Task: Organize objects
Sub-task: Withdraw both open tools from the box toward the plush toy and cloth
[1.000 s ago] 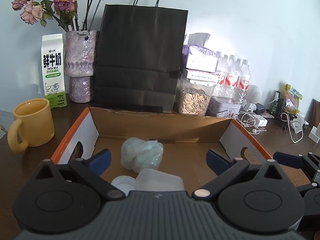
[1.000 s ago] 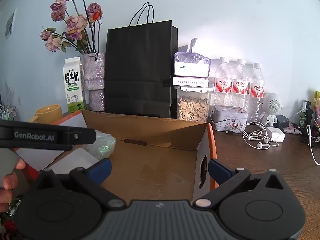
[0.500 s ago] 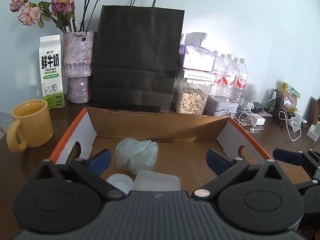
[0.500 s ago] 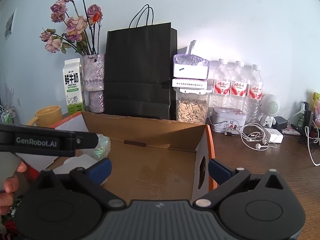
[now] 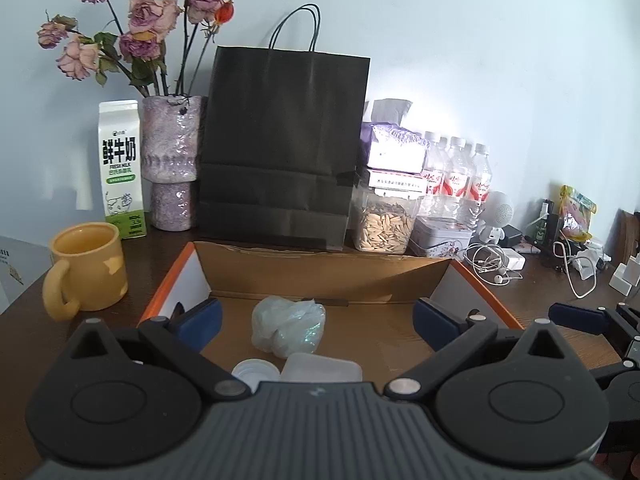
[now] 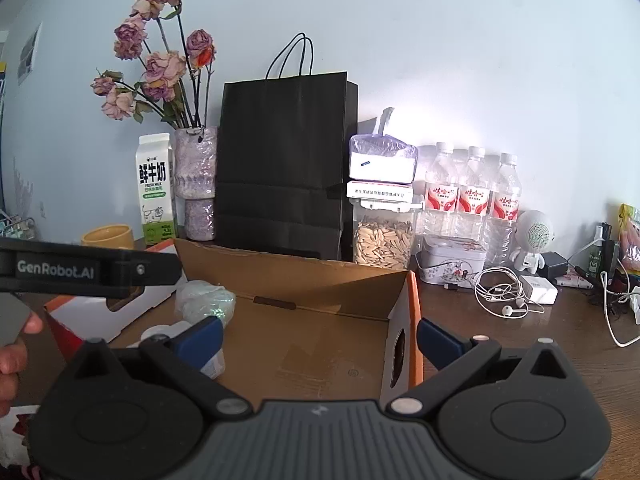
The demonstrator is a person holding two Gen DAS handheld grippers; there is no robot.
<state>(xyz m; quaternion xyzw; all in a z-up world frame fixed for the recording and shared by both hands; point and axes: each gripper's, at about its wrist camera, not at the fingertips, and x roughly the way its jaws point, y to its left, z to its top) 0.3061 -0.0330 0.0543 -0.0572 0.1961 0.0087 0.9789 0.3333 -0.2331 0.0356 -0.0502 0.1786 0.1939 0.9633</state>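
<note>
An open cardboard box with orange-edged flaps lies on the dark table, also in the right wrist view. Inside it sit a crumpled clear plastic bag, a white round lid and a translucent plastic container. My left gripper is open and empty, held over the near part of the box above these items. My right gripper is open and empty over the box's right half; the bag lies to its left. The left gripper's arm crosses the right wrist view.
A yellow mug, milk carton, flower vase and black paper bag stand behind the box. A seed jar, water bottles, a tin, earphones and cables crowd the right.
The left gripper has drawn back and risen slightly, so the box and its items sit lower and farther. The right gripper has shifted a little. Both stay open.
</note>
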